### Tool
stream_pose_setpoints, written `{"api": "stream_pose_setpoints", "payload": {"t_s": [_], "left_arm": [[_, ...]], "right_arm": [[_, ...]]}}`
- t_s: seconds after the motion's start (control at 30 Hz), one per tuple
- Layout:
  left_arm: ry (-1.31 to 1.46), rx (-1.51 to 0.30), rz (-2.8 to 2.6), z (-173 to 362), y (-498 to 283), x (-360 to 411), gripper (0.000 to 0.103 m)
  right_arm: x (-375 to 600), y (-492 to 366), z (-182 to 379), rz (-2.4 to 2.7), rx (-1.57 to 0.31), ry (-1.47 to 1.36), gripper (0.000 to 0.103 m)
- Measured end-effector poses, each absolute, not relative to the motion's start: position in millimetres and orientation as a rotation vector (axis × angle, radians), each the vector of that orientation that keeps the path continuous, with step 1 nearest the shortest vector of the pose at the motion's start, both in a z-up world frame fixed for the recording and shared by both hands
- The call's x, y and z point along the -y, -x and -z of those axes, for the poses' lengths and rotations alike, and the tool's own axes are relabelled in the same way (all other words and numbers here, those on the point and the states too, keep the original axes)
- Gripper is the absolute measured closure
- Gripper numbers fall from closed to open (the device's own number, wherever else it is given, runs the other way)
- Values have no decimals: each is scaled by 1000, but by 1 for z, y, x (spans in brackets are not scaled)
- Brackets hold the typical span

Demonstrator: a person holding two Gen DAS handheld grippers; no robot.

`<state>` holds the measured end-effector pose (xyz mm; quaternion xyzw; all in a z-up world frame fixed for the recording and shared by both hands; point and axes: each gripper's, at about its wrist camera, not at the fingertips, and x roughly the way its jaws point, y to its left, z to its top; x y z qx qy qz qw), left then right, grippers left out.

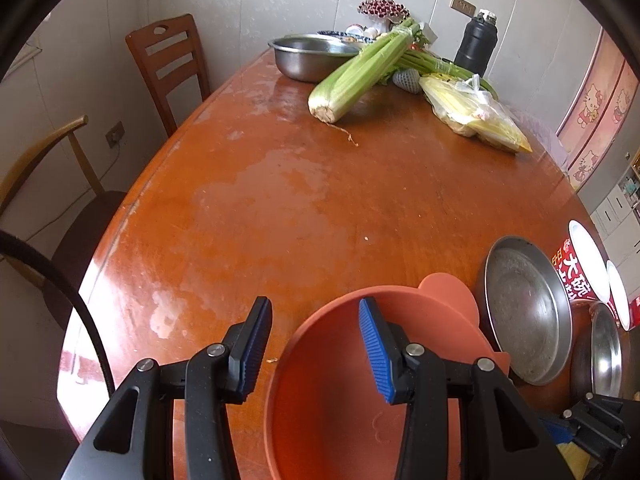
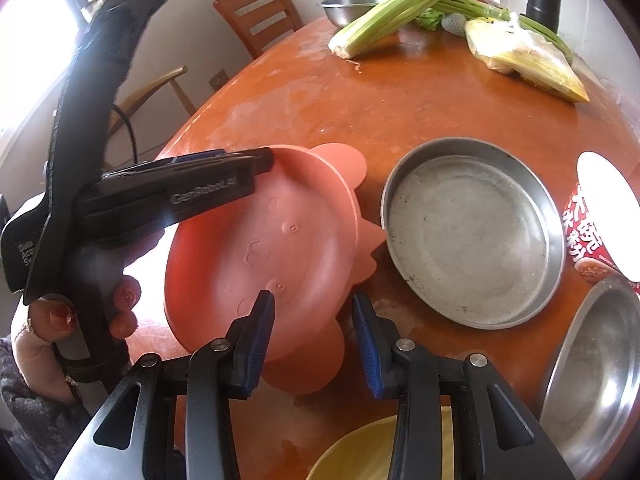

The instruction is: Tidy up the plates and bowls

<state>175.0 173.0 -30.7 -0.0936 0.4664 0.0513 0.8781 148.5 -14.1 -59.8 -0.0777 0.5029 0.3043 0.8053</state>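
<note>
Step in hand, as I judge it: you are taking hold of the salmon-pink plastic plate with the scalloped, animal-shaped rim (image 2: 260,248), probably to stack or group it with the metal dishes.

Your left tool (image 1: 316,344) is spread wide. Its right finger sits over the inside of the pink plate and its left finger hangs outside over the bare orange-brown wooden table (image 1: 280,200), so the near-left rim lies between the pads. Whether either pad touches the rim, I cannot tell. Seen from the right wrist, the same tool comes in from the left with its fingers lined up over the plate's far-left rim.

Your right tool (image 2: 314,344) is also open, moderately wide, and holds nothing. The pink plate's near edge lies just ahead of its fingertips, not between them. A yellow dish (image 2: 352,452) shows below it, partly hidden.

Just right of the pink plate, almost touching its scalloped edge, rests the round, flat-bottomed steel pan (image 2: 472,236). Further right are a second steel dish (image 2: 596,376) and a red printed paper noodle bowl (image 2: 600,224).

Next move, as I see it: close the left tool squarely on the rim before lifting. The plastic looks thin and smooth, so a shallow bite may let it tip or slide. Lift clear of the steel pan's lip.
</note>
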Motion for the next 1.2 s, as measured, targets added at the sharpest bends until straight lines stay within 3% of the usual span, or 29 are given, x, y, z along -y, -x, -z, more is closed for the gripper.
{"api": "stream_pose_setpoints", "payload": {"t_s": [0.47,1.03,1.2], "left_arm": [[169,-917,-130,7,-156,-170,46],[186,-807,-155,-44,-113,-152,42],[187,-789,-153,-55,-106,-139,41]], "right_arm": [[33,-142,34,-635,-982,136,61],[64,-129,3,-647,-879,125,60],[78,-124,-7,-646,-850,116,51]]}}
